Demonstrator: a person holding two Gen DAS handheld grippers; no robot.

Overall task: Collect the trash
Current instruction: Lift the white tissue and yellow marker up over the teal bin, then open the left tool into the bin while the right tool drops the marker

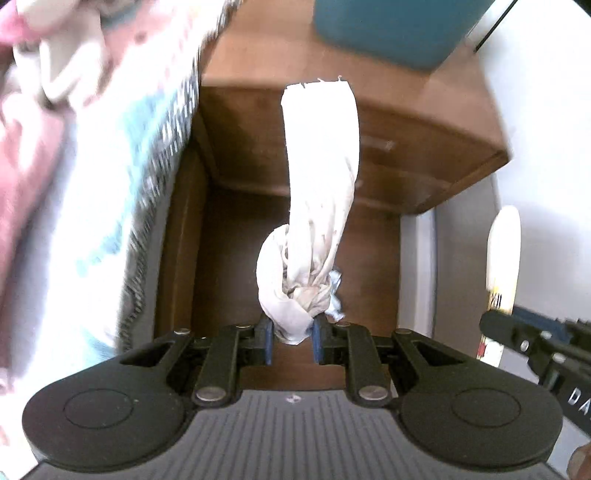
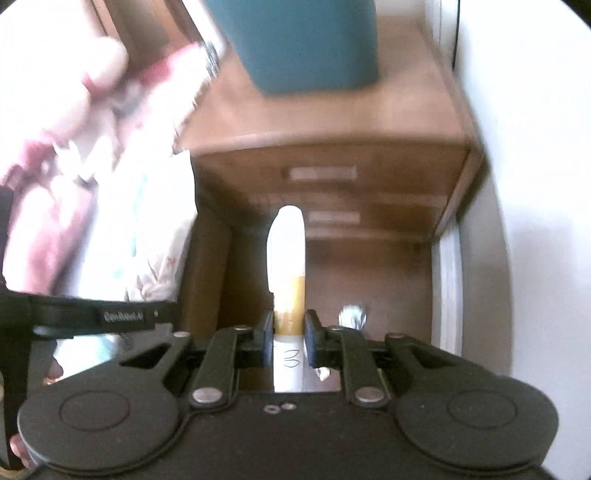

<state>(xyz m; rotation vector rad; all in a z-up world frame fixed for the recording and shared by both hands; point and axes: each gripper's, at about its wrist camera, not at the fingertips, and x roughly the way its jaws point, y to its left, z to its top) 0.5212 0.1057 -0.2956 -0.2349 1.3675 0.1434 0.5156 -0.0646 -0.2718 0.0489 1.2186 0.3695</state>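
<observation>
Along the left of the left wrist view you have the bed (image 1: 74,166), its patterned cover blurred and hanging down to the edge of the brown floor (image 1: 229,258). At centre, your left gripper (image 1: 291,341) is clenched on a knotted white rag (image 1: 317,192): the blue pads pinch the bunched knot, so the long tail dangles freely below, clear of everything. Gripping at the knot looks sensible, since the thick bundle gives the pads something firm to bite. A scrap of crumpled bluish paper (image 1: 335,291) is wedged against the knot and seems to ride along with it. Behind the rag sits the wooden nightstand (image 1: 424,147), with a teal bin (image 1: 391,29) on top at the upper right; that bin is probably where this trash belongs.

In the right wrist view, the other gripper's arm crosses the lower left. At centre, your right gripper (image 2: 289,332) is closed on a white-and-orange tube (image 2: 288,258), held at its orange band with the rounded white end pointing away from you. Holding it mid-body keeps it from pivoting. Right of the pads, a small crumpled piece of foil (image 2: 352,315) lies on the floor, not yet gathered. The bin shows at the top centre, well apart from both held pieces.
</observation>
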